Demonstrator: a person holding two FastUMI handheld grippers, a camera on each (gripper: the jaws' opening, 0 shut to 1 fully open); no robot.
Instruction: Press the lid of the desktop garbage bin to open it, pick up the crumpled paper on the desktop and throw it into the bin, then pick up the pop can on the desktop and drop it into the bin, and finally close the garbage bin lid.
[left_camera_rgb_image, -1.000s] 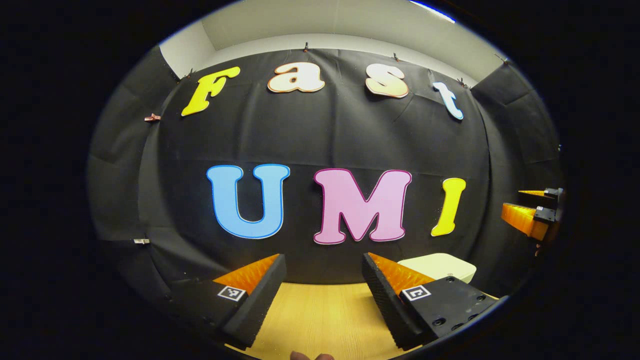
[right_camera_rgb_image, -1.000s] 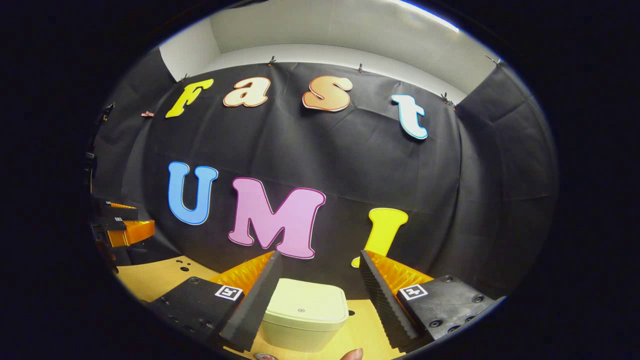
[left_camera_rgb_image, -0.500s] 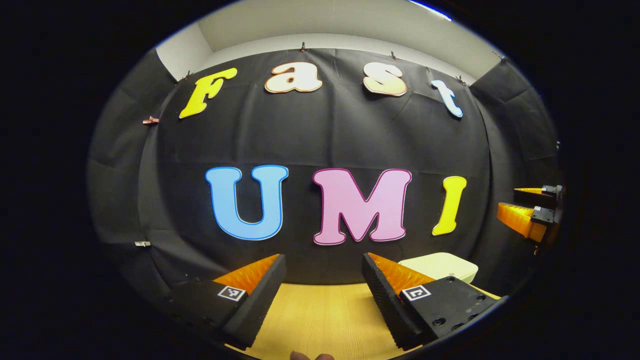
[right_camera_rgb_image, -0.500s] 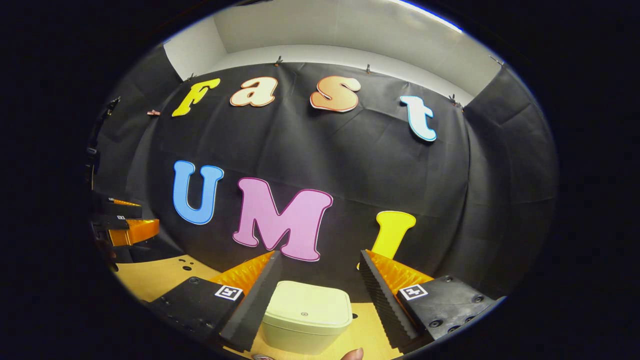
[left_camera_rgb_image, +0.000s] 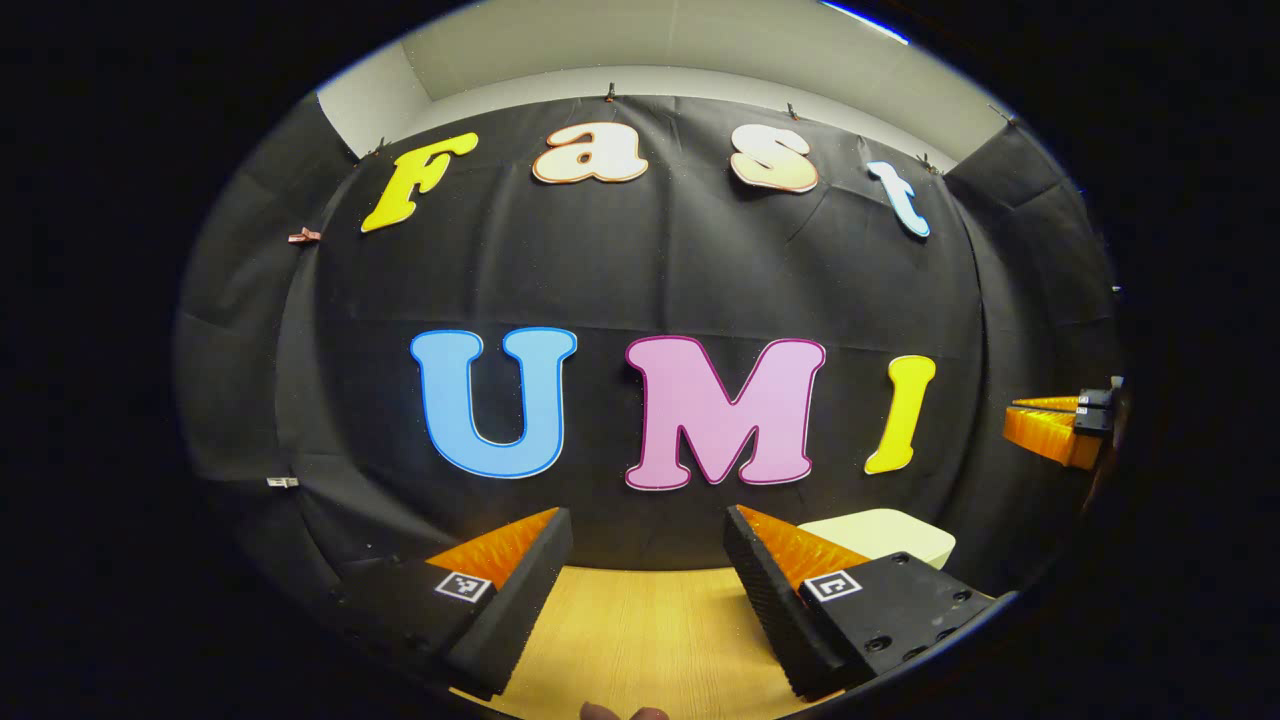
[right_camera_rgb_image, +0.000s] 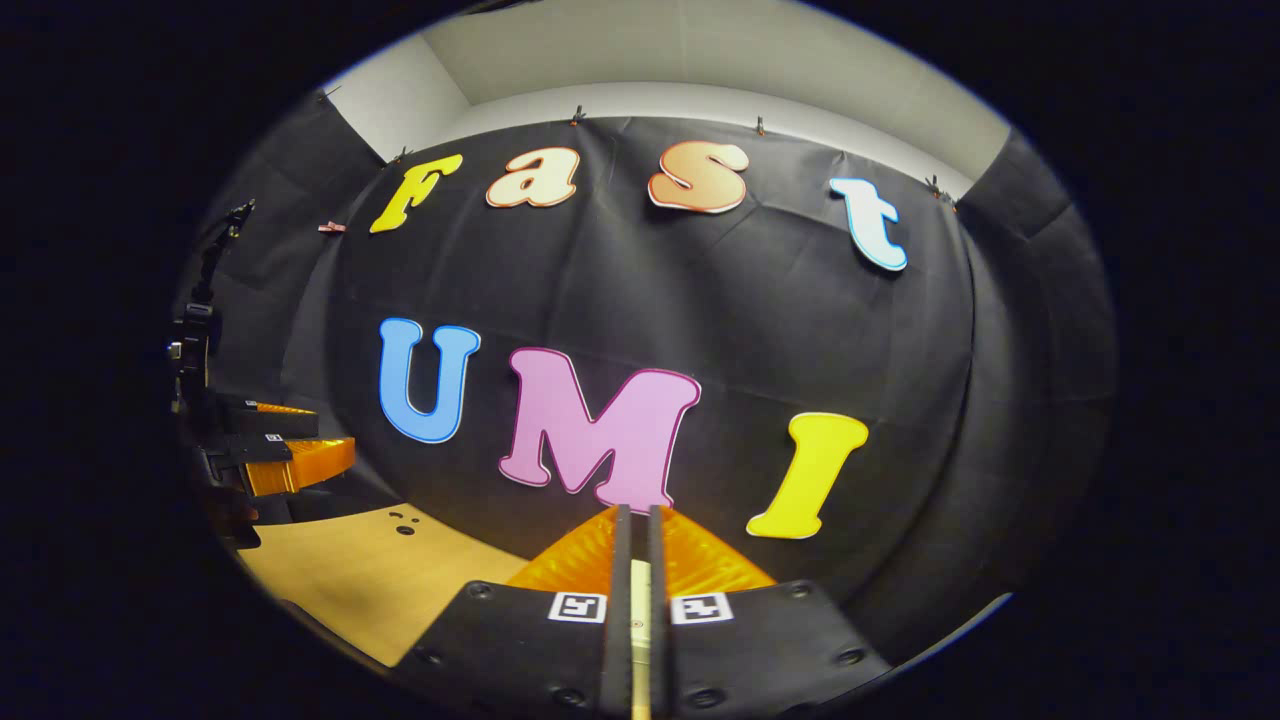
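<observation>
The biggest thing in front of me is the booth wall (left_camera_rgb_image: 640, 280), a black cloth that hangs behind the wooden worktop (left_camera_rgb_image: 640, 630). In the right gripper view I see a pale stretch of that worktop (right_camera_rgb_image: 370, 580) off to the left, with a few small dark holes in it.

On the worktop stands the garbage bin (left_camera_rgb_image: 890, 532), cream-coloured, its lid down flat. In the left gripper view it sits at the back, close to the cloth, partly hidden behind my left tool's right-side finger. In the right gripper view I see only a thin pale strip through the slit between the fingers, and I cannot tell for sure that it is the bin.

My left hand-held gripper (left_camera_rgb_image: 645, 530) is spread wide, with nothing between its fingers, hovering above bare worktop. From the right gripper view I see it at the far left edge (right_camera_rgb_image: 275, 445), also apart.

My right hand-held gripper (right_camera_rgb_image: 635, 525) is narrowed almost to nothing, its two fingers side by side with just a sliver between them, and it holds nothing that I can make out. In the left gripper view it shows at the far right edge (left_camera_rgb_image: 1055, 425), raised above the level of the bin lid and off to the bin's right.

A fingertip (left_camera_rgb_image: 625, 712) peeks in at the very bottom of the left gripper view.
</observation>
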